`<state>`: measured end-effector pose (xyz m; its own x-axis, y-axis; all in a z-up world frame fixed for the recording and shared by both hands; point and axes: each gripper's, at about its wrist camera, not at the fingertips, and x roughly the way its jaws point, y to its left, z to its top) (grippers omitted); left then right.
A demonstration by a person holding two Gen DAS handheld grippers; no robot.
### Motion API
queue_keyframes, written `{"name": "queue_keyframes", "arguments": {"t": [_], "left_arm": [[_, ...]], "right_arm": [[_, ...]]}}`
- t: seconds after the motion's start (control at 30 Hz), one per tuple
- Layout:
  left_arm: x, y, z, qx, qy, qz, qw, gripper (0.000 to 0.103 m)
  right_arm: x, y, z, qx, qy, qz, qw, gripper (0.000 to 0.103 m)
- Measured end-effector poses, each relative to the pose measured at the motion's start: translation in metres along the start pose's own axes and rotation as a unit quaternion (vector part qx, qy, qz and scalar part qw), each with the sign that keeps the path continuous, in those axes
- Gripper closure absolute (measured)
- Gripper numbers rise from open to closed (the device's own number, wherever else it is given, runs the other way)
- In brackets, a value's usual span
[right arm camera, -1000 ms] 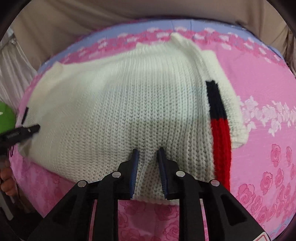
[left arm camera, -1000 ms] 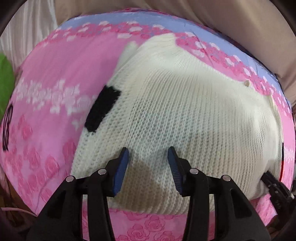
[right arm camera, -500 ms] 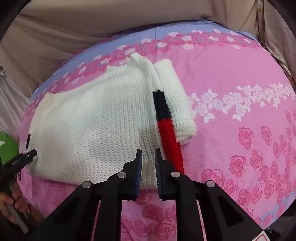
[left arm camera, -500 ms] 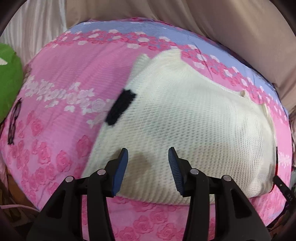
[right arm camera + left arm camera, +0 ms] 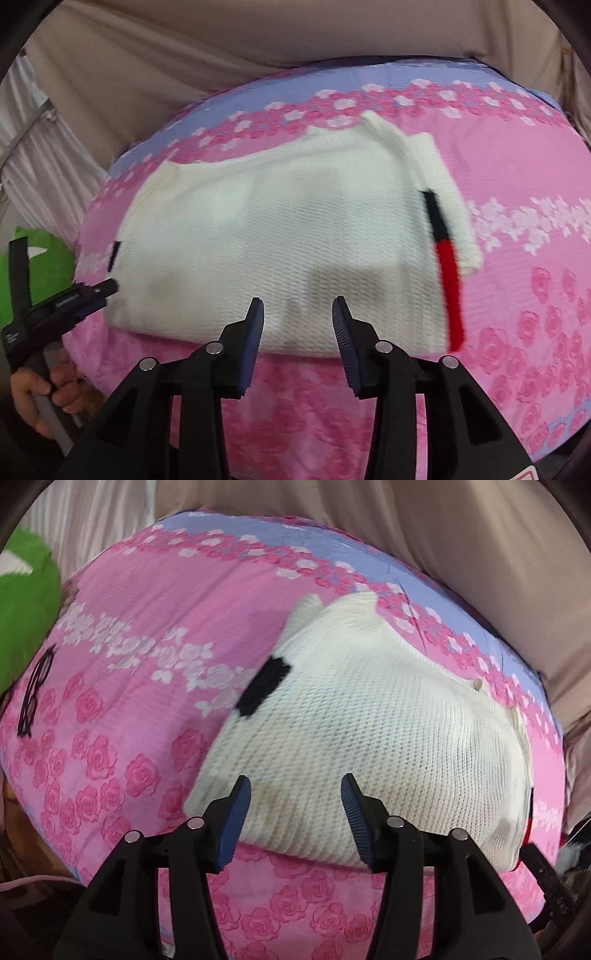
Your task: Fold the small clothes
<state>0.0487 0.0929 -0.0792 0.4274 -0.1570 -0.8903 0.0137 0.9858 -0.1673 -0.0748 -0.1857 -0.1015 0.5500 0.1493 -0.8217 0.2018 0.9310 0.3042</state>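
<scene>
My left claw (image 5: 291,805) is spread wide, gripping nothing, hovering over the near hem of the sweater (image 5: 369,738). My right claw (image 5: 297,325) is likewise spread and empty, over the same near hem further to the right. In the right view the left claw (image 5: 92,291) sits at the sweater's left near corner, with a hand (image 5: 40,391) on its handle.

The sweater (image 5: 280,251) lies flat on the bed (image 5: 517,295), folded into a rough rectangle. Its long axis runs left to right across both claws, so the near hem faces me and the far edge lies away toward the lilac border. Both claws are just over that hem and about equally near; neither visibly touches the knit.

On the right end a black-and-red stripe (image 5: 445,266) runs near to far, with a folded sleeve (image 5: 439,184) just beyond it. On the left end a black patch (image 5: 264,690) sits at the side edge.

My guess: the next fold is either near hem carried to the far edge, or one end carried across the long axis. For the first, both claws need to drop straight down and pinch the hem.

Further off: glasses (image 5: 35,690) on the bed at far left, well apart from the sweater, a green thing (image 5: 26,602) beyond, and a beige drape (image 5: 258,55) behind.
</scene>
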Motion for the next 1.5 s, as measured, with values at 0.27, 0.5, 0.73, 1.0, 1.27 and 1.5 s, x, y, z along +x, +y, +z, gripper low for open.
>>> {"name": "queue_keyframes", "arguments": {"t": [0.27,0.5,0.73,1.0,1.27,1.5], "left_arm": [[0.04,-0.002,-0.005,0.008,0.034,0.029,0.999,0.05],[0.043,-0.01,-0.006,0.027,0.032,0.048,0.998,0.047],[0.022,-0.004,0.001,0.002,0.021,0.029,0.9994,0.047],[0.043,0.044,0.059,-0.099,0.033,-0.028,0.9941,0.029],[0.049,0.036,0.062,-0.098,0.061,-0.093,0.989,0.083],[-0.011,0.045,0.033,-0.109,0.105,-0.142,0.9783,0.084]], "right_arm": [[0.068,0.038,-0.004,-0.058,0.075,-0.012,0.995,0.074],[0.062,-0.006,-0.012,-0.024,0.081,-0.067,0.994,0.074],[-0.004,-0.034,0.014,0.024,-0.025,-0.073,0.997,0.044],[0.038,-0.137,0.047,0.141,0.011,-0.07,0.987,0.036],[0.02,-0.133,0.051,0.19,-0.024,0.021,0.981,0.081],[-0.073,-0.132,0.025,0.165,-0.038,-0.01,0.986,0.084]]}}
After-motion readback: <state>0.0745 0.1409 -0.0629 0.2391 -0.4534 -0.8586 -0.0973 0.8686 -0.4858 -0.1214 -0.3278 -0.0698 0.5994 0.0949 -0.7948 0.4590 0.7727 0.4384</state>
